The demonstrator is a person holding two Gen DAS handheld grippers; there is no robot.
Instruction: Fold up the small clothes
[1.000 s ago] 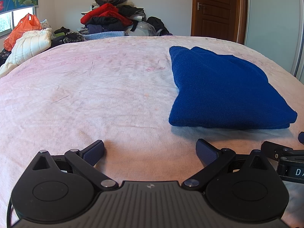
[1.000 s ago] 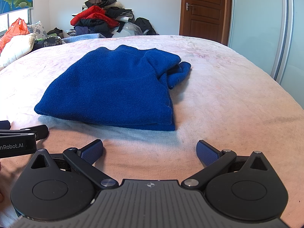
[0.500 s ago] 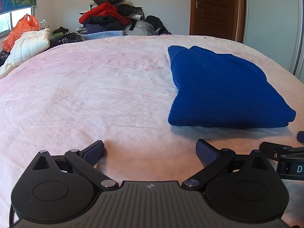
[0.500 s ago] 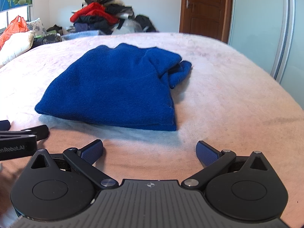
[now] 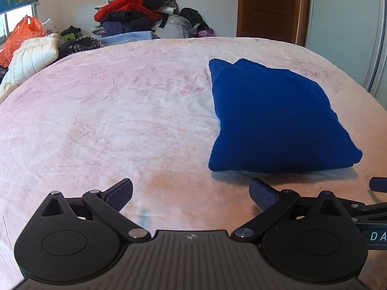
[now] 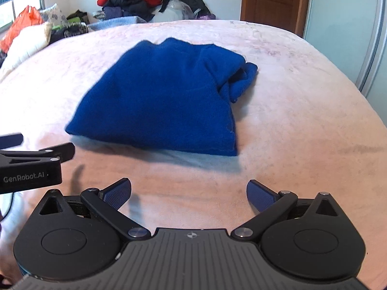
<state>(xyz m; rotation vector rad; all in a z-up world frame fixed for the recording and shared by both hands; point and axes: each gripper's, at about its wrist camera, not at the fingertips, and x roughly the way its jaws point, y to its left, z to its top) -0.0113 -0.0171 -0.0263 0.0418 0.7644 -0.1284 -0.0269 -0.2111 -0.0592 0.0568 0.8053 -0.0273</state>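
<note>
A blue knit garment (image 5: 273, 118) lies folded into a thick pad on the pink bedspread (image 5: 121, 120). In the right wrist view the same blue garment (image 6: 164, 104) has a bunched sleeve end sticking out at its far right. My left gripper (image 5: 191, 194) stands open over bare bedspread, short of the garment's near left corner, nothing between its fingers. My right gripper (image 6: 189, 194) is also open and empty, just in front of the garment's near edge. Each gripper shows at the edge of the other's view.
A heap of unfolded clothes (image 5: 135, 12) sits beyond the bed's far edge. A white quilted jacket (image 5: 31, 60) and an orange plastic bag (image 5: 19, 36) lie at the far left. A wooden door (image 5: 266, 7) and a sliding wardrobe (image 5: 343, 31) stand at the right.
Both grippers have lifted and tilted slightly, so the garment sits lower and farther off in view. The garment has not moved. Both stay open.
</note>
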